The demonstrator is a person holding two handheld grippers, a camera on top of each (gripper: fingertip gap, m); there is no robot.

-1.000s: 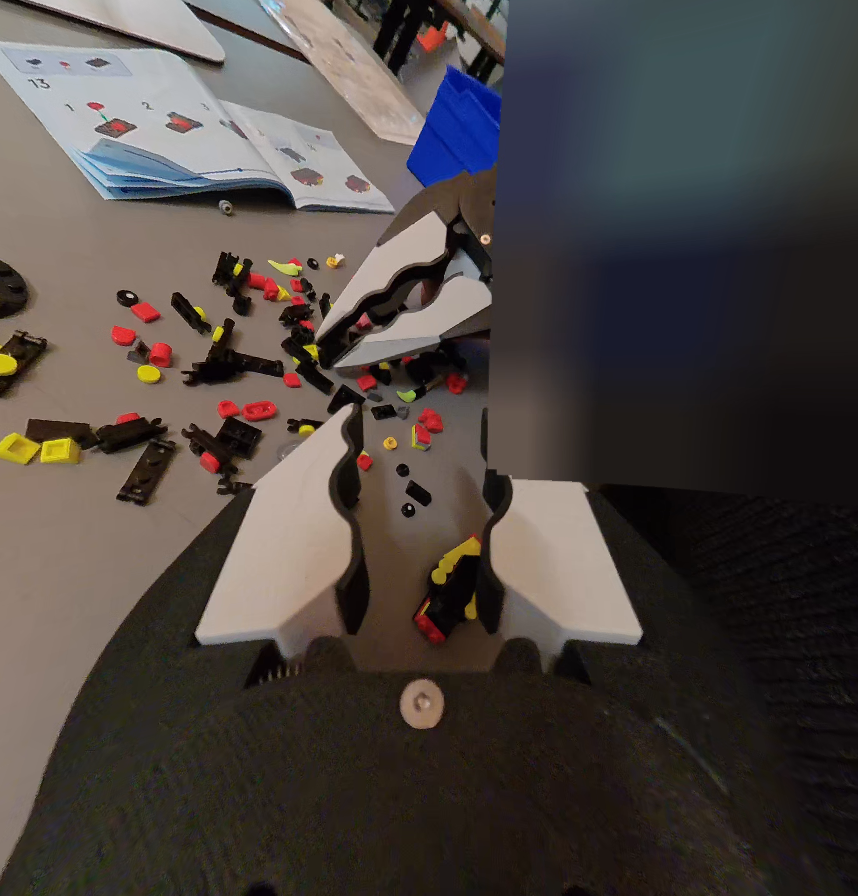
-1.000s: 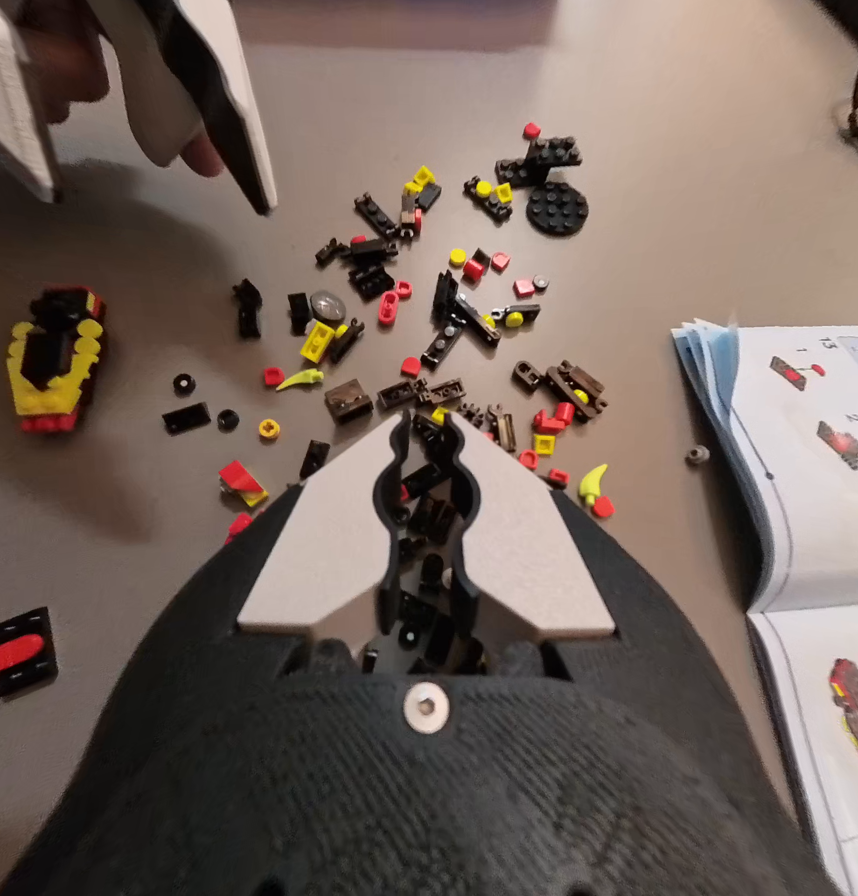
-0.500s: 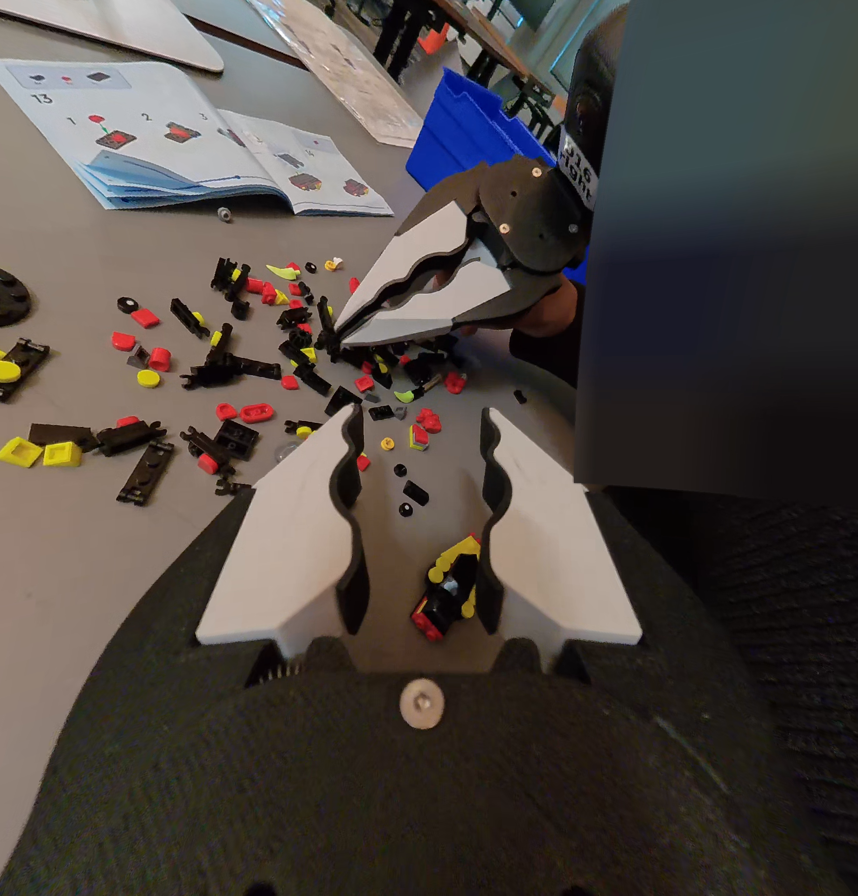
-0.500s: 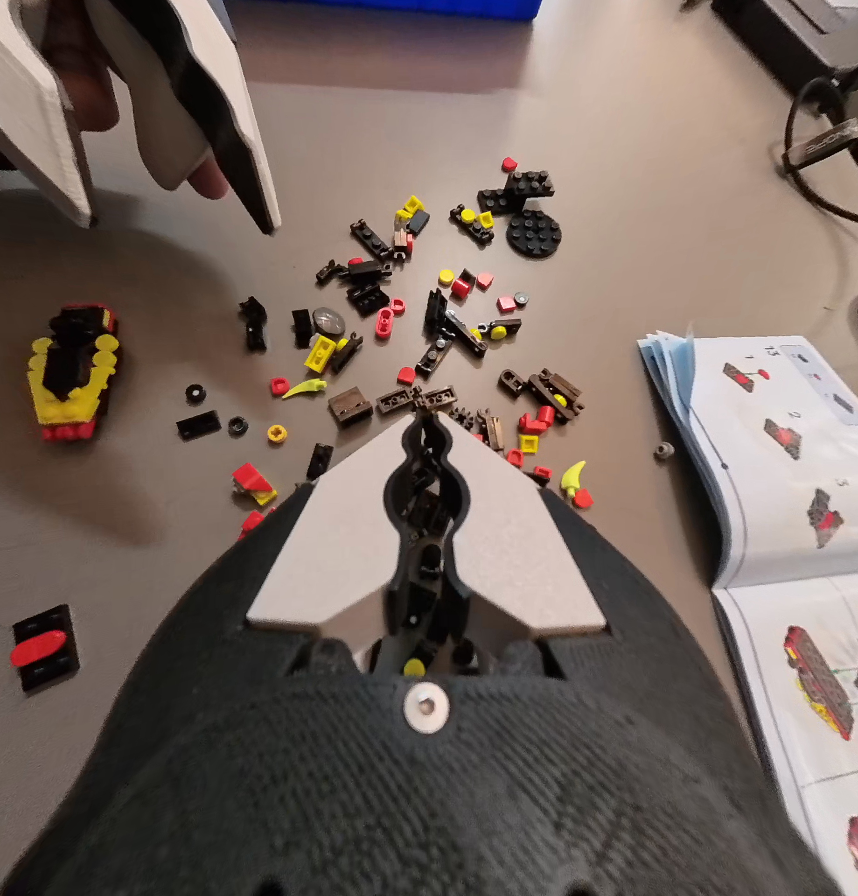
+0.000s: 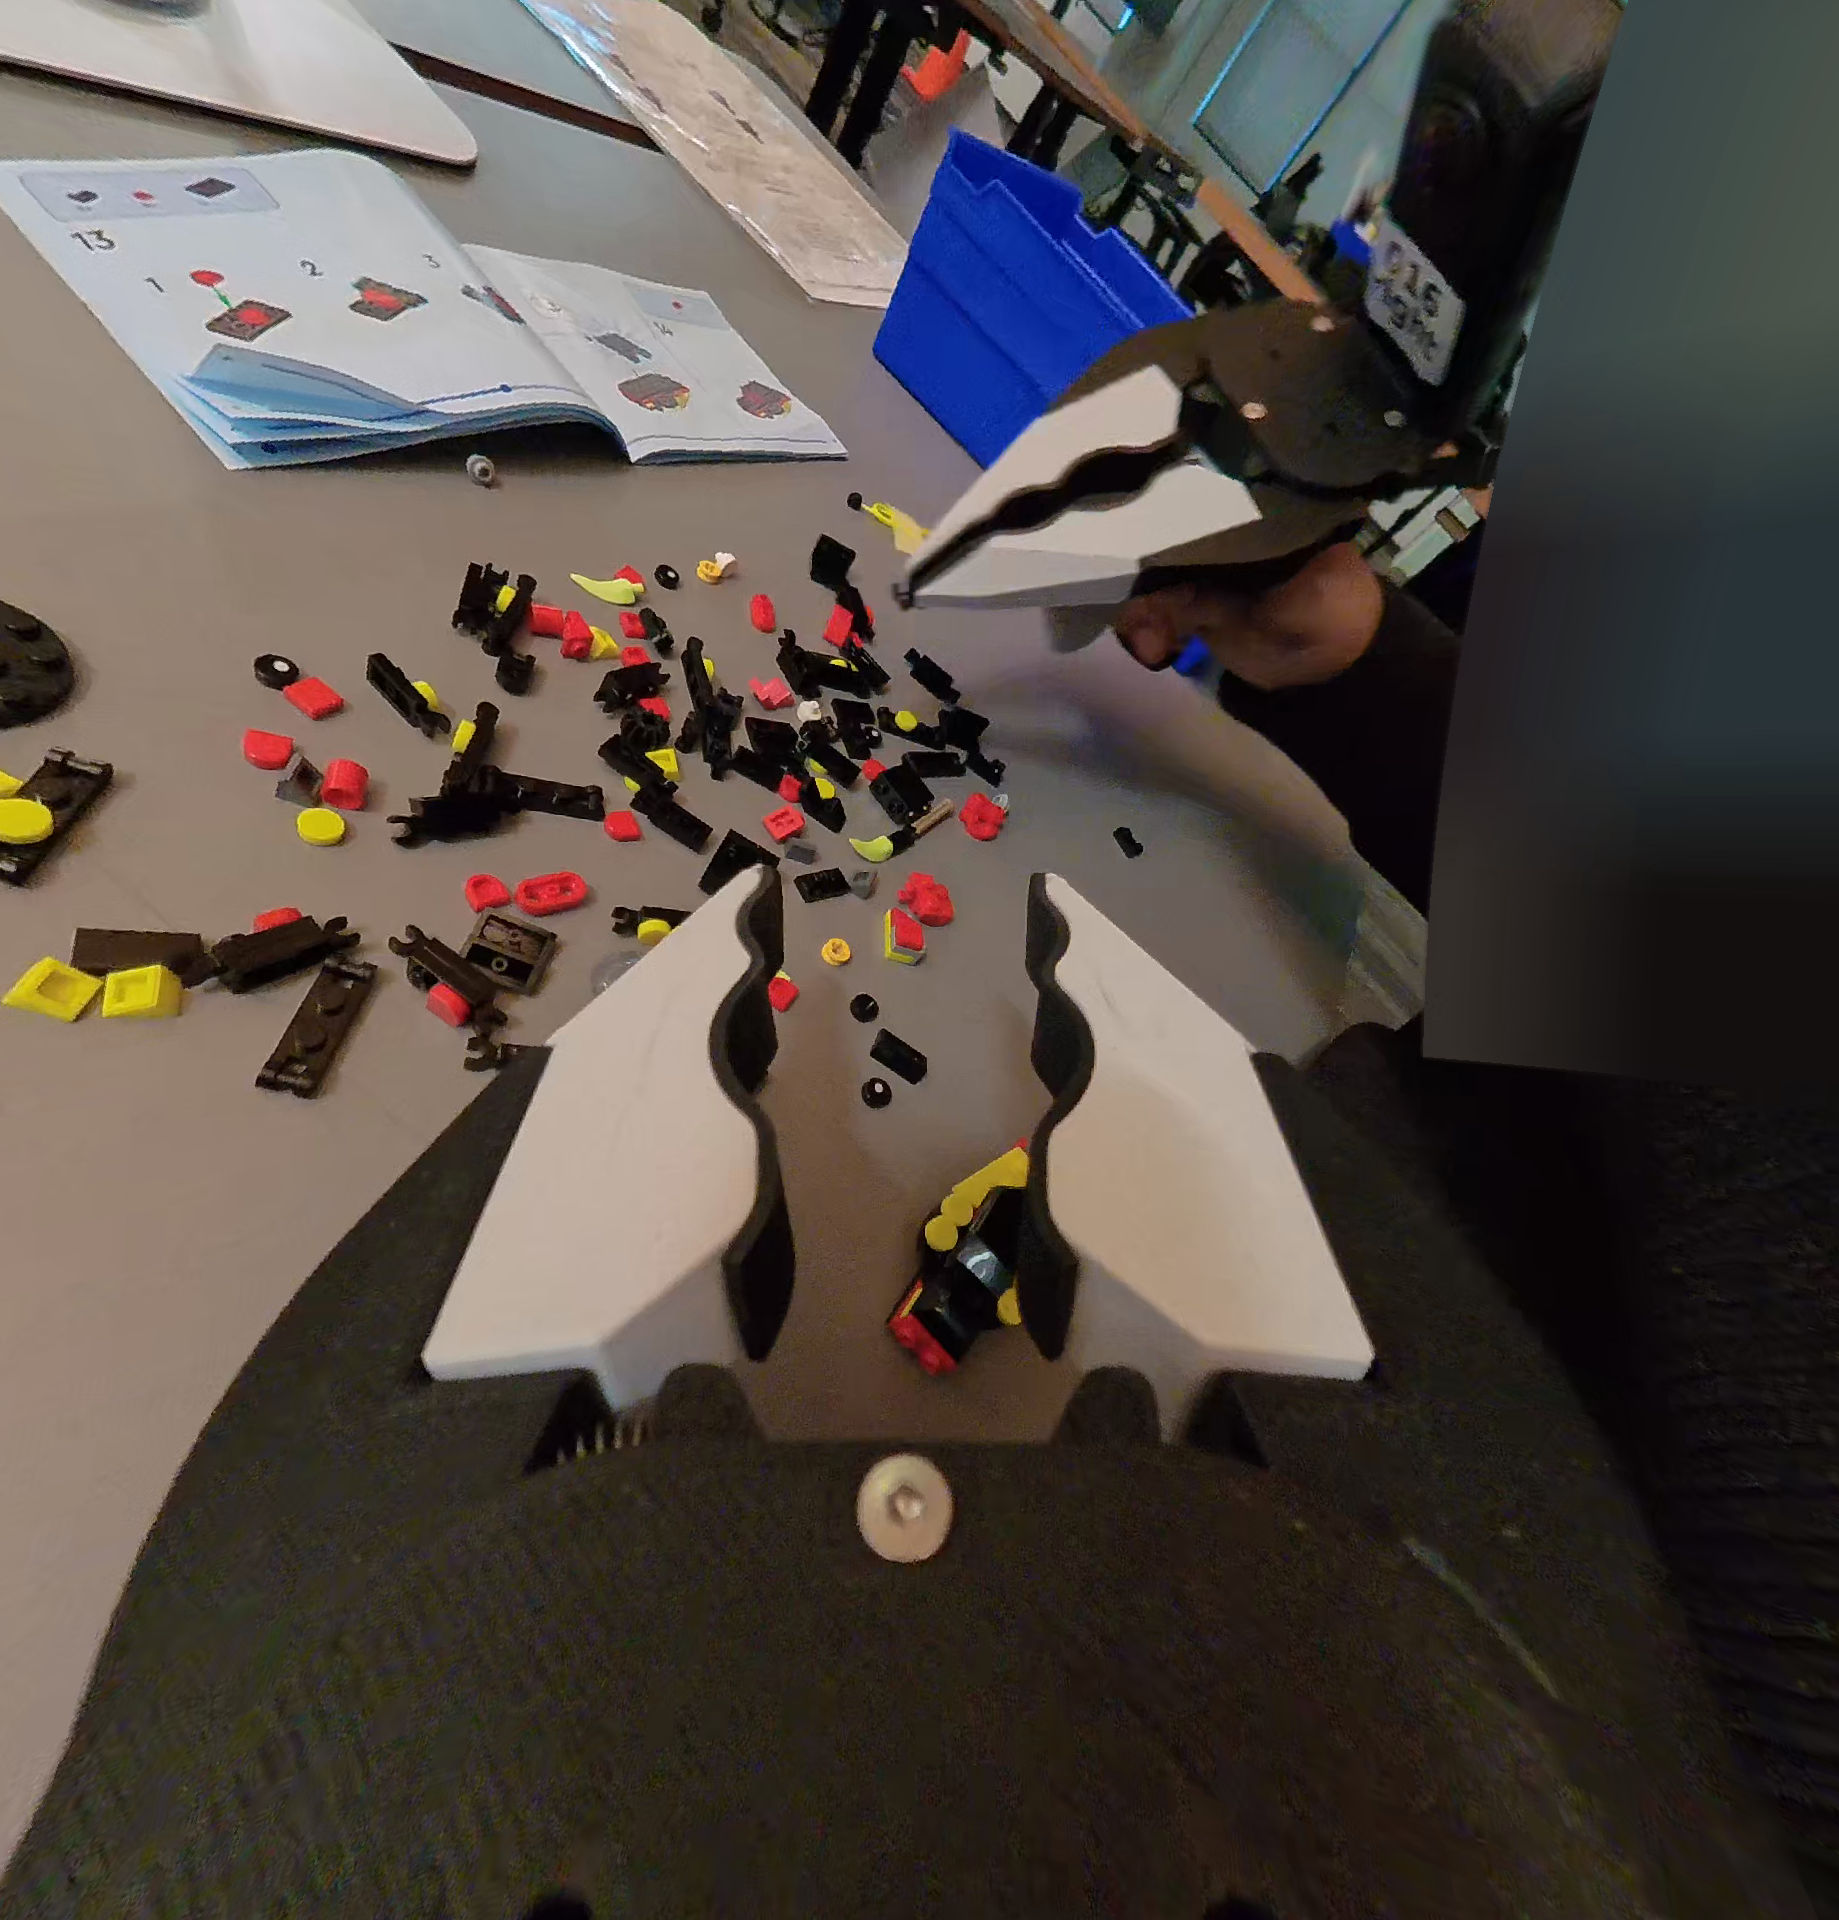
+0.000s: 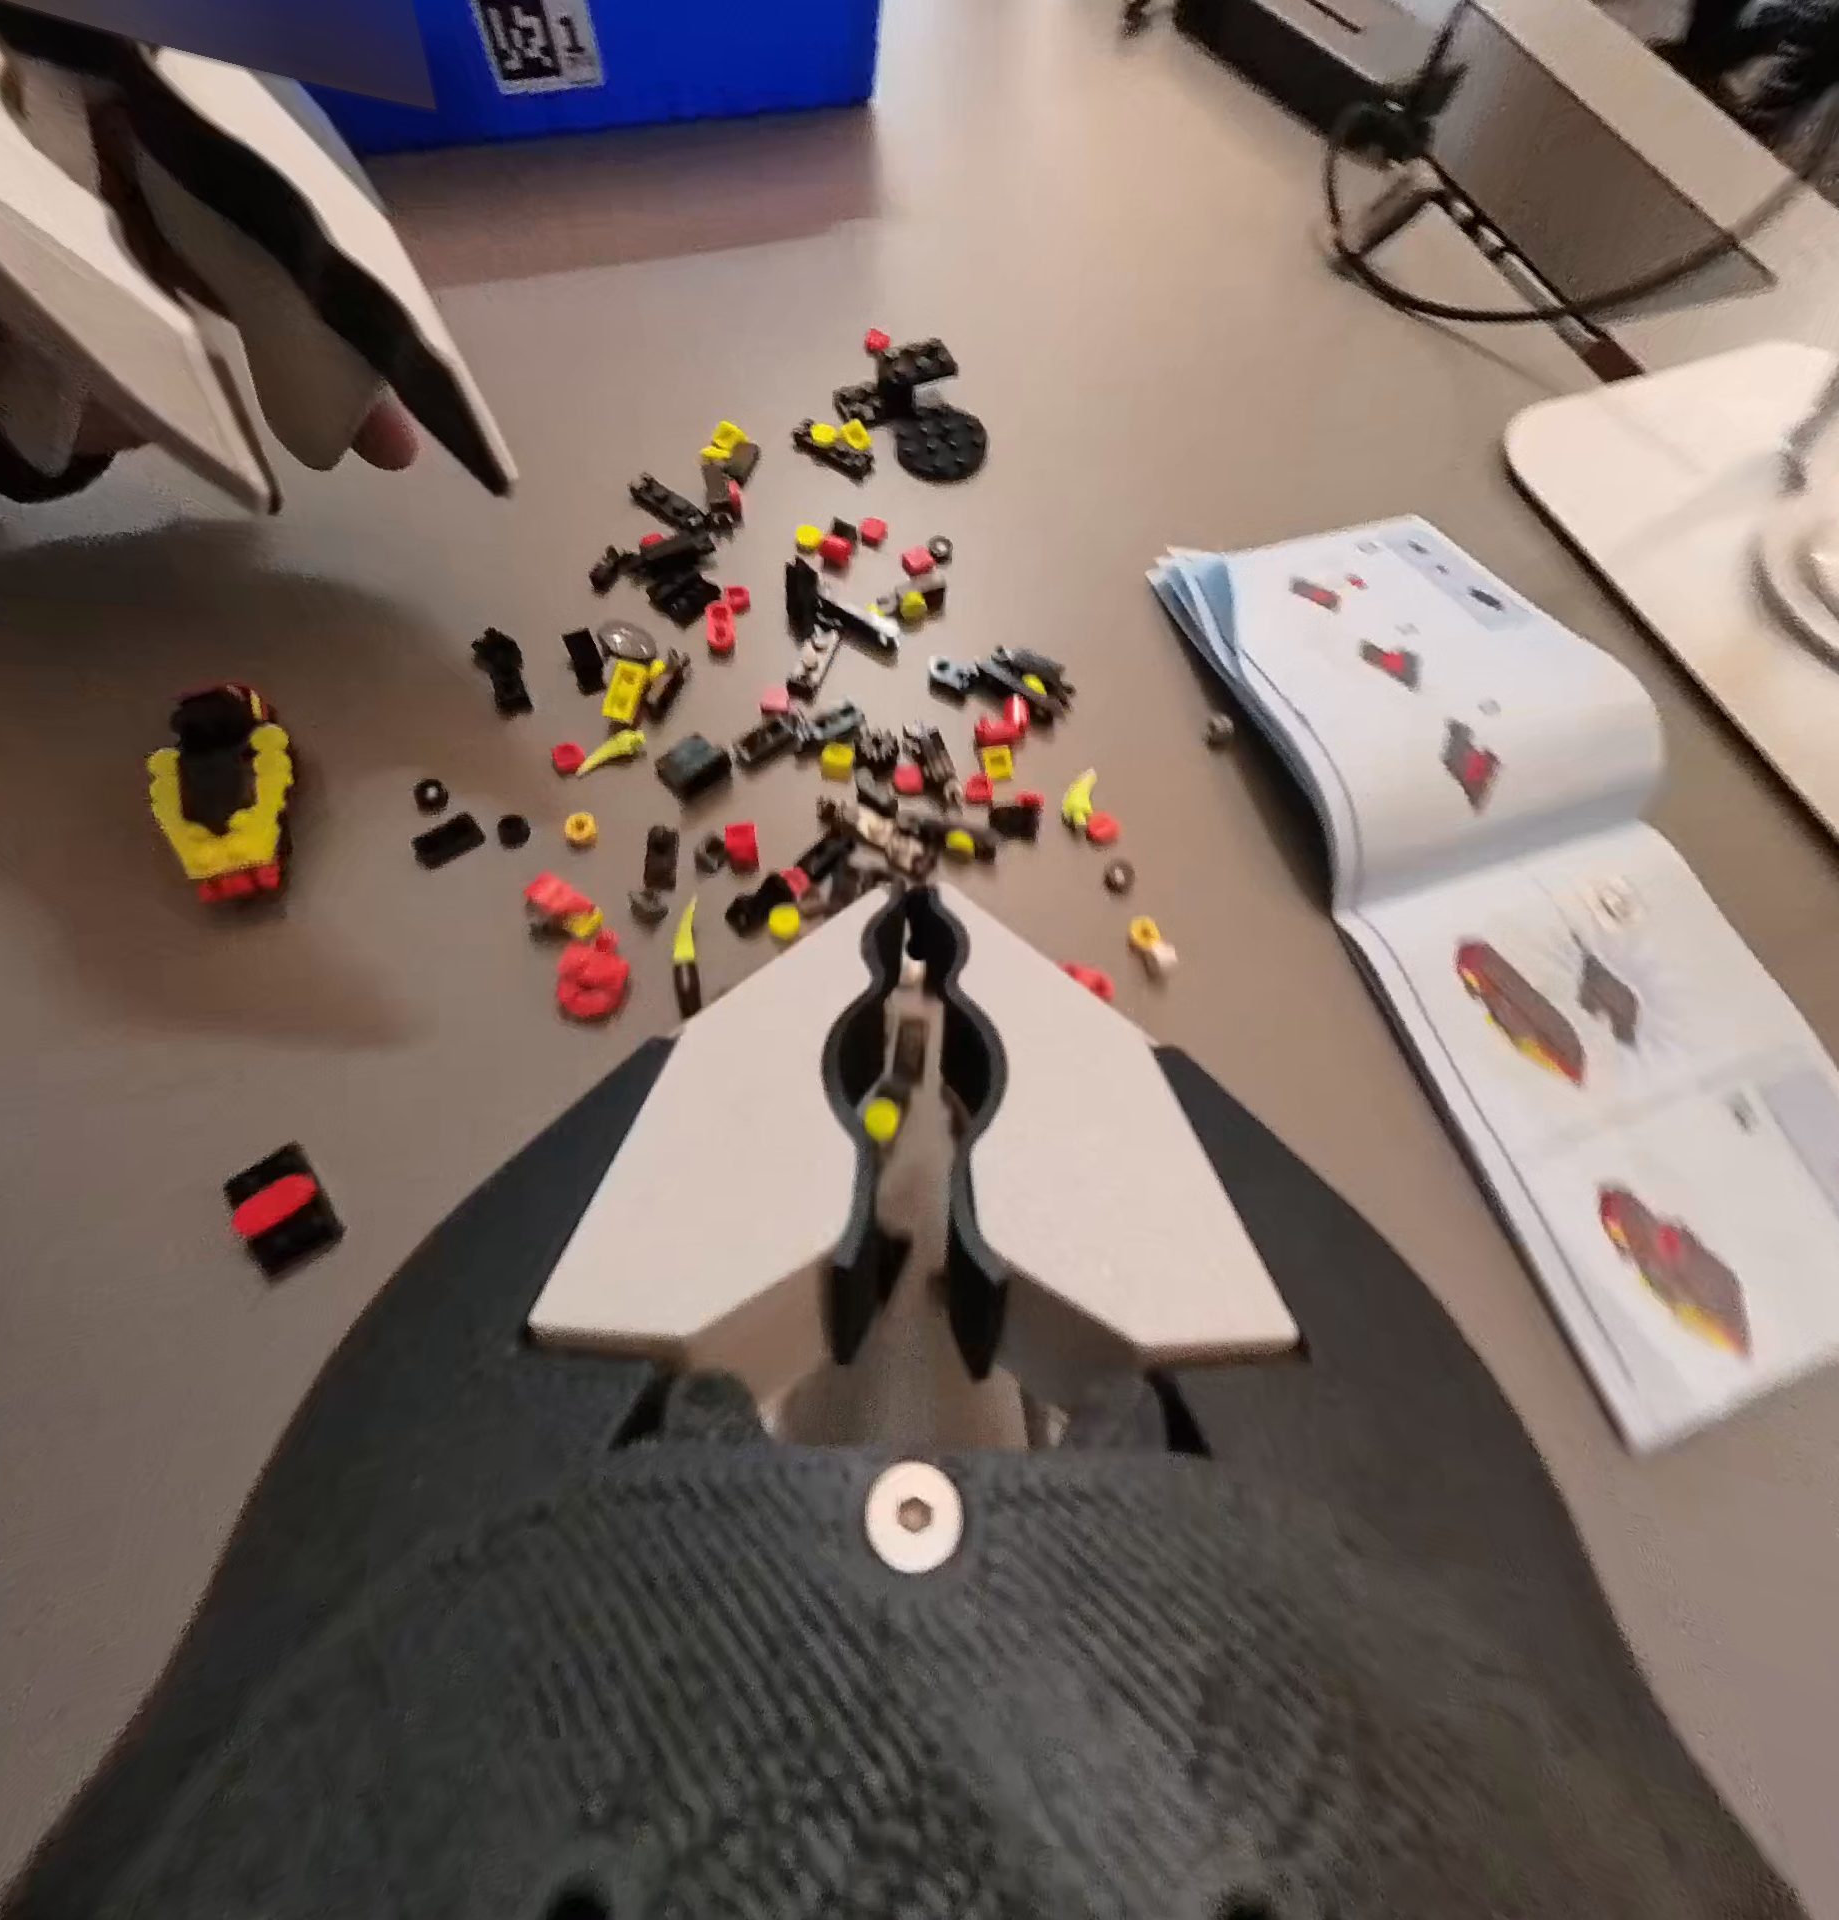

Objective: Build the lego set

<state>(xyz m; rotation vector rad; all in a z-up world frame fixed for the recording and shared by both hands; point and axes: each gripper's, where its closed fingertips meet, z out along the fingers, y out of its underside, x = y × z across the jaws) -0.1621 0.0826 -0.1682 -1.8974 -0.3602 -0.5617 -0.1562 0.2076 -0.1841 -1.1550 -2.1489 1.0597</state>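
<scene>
My left gripper (image 5: pixel 902 883) is open and hovers over the grey table (image 5: pixel 115 1195), holding nothing. Seen between its fingers, close to the right one, a small black, yellow and red brick model (image 5: pixel 962 1268) sits on the table; it also shows in the right wrist view (image 6: pixel 219 790), with the left gripper (image 6: pixel 385 488) raised beyond it. My right gripper (image 6: pixel 907 896) is shut and lifted over a scattered pile of small bricks (image 6: pixel 853 748). A small black piece (image 6: pixel 923 933) sits pinched just behind its tips. The left wrist view shows this gripper (image 5: pixel 904 594) in the air above the pile (image 5: pixel 769 727).
An open instruction booklet (image 6: pixel 1466 779) lies right of the pile. A blue bin (image 5: pixel 998 301) stands at the back. A round black plate (image 6: pixel 941 442) lies beyond the pile. A black piece with a red tile (image 6: pixel 281 1205) lies near left. A white board (image 6: pixel 1673 520) and cables (image 6: pixel 1414 208) are at far right. My hands' fingertips stand some 12 cm from each other.
My right gripper closed in the brick pile and has risen up and away from it, still shut. My left gripper has stayed open over the small model.
</scene>
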